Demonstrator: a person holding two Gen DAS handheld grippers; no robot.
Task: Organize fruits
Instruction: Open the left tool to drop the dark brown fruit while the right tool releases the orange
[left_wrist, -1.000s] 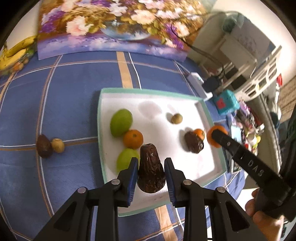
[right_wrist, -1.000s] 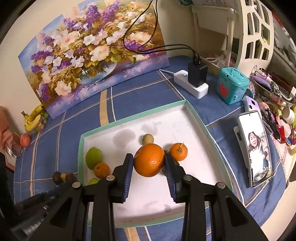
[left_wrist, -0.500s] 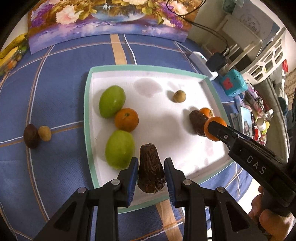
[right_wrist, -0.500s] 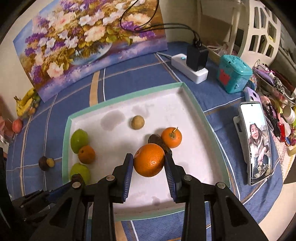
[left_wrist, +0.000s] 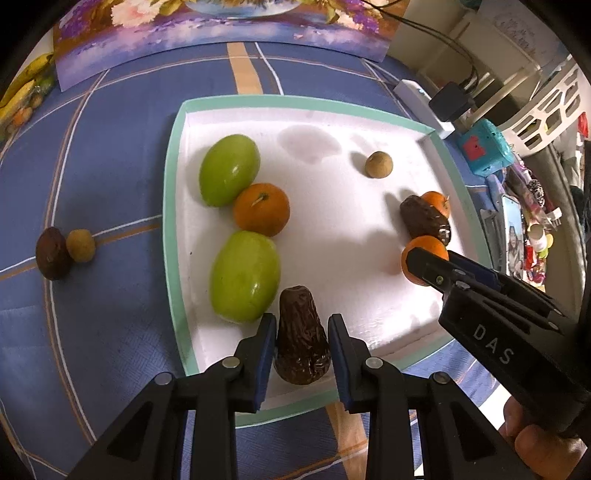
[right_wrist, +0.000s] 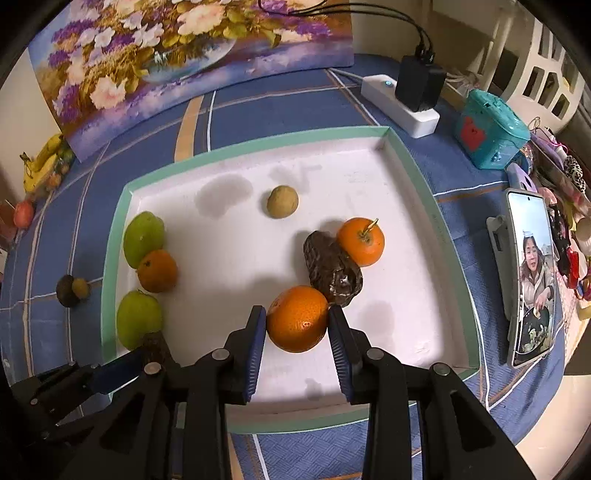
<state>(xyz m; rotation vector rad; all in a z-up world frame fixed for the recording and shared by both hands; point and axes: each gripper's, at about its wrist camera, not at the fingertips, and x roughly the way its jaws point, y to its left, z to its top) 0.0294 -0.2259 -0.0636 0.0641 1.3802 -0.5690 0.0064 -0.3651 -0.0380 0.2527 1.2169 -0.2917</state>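
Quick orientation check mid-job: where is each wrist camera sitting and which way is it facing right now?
Left wrist: on the left gripper, looking steeply down at the tray's left half; its fingers grip a dark wrinkled fruit; the right gripper and a hand show at right.
Right wrist: on the right gripper, looking down at the tray's right half; it grips an orange; the left gripper shows bottom-left.
Shared: tray, both green fruits, the small orange.

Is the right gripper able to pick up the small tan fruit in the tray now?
Probably not yet: the right gripper is shut on an orange, so its jaws are full. Otherwise the small tan fruit sits alone on bare tray floor.
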